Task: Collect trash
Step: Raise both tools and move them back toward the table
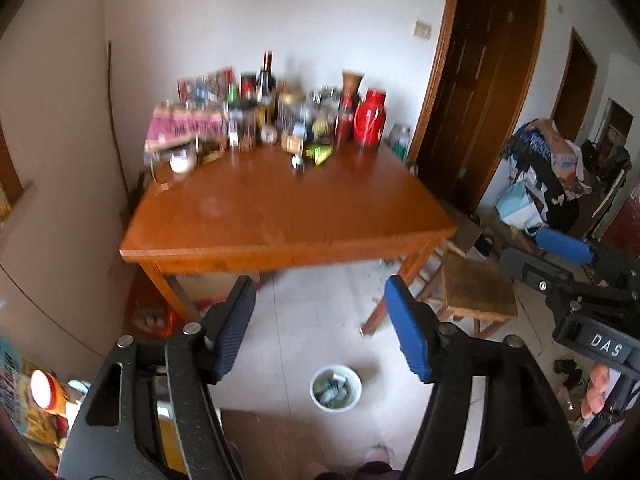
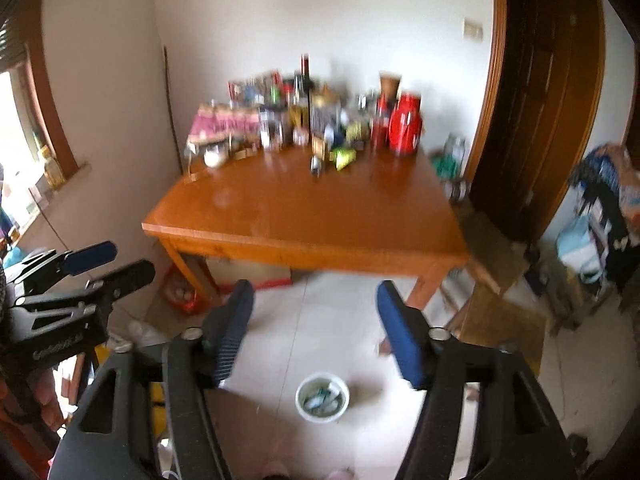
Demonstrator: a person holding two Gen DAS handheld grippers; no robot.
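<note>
In the left wrist view, the left gripper (image 1: 320, 312) is seen with its ribbed, blue-padded fingers (image 1: 408, 332) spread apart, nothing between them. Below the gap, on pale floor tiles, a round white bin (image 1: 336, 388) is shown, with crumpled paper trash (image 1: 330, 390) lying inside it. Beyond the fingertips a glossy orange-brown wooden table (image 1: 280, 216) is seen, its near half bare, its far edge crowded with blurred bottles and a red rounded flask (image 1: 370, 118). To the right of the fingers a square wooden stool (image 1: 476, 288) and the right gripper (image 1: 560, 254) are shown, a fingertip visible under its black body

In the right wrist view, the right gripper (image 2: 316, 308) is likewise seen parted and empty, with the bin (image 2: 322, 398) below the gap and the table (image 2: 304, 216) ahead. Only here are a brown-framed window (image 2: 44, 120) and the left gripper (image 2: 108, 262) shown, both left of the fingers; the stool is seen only as a blur
</note>
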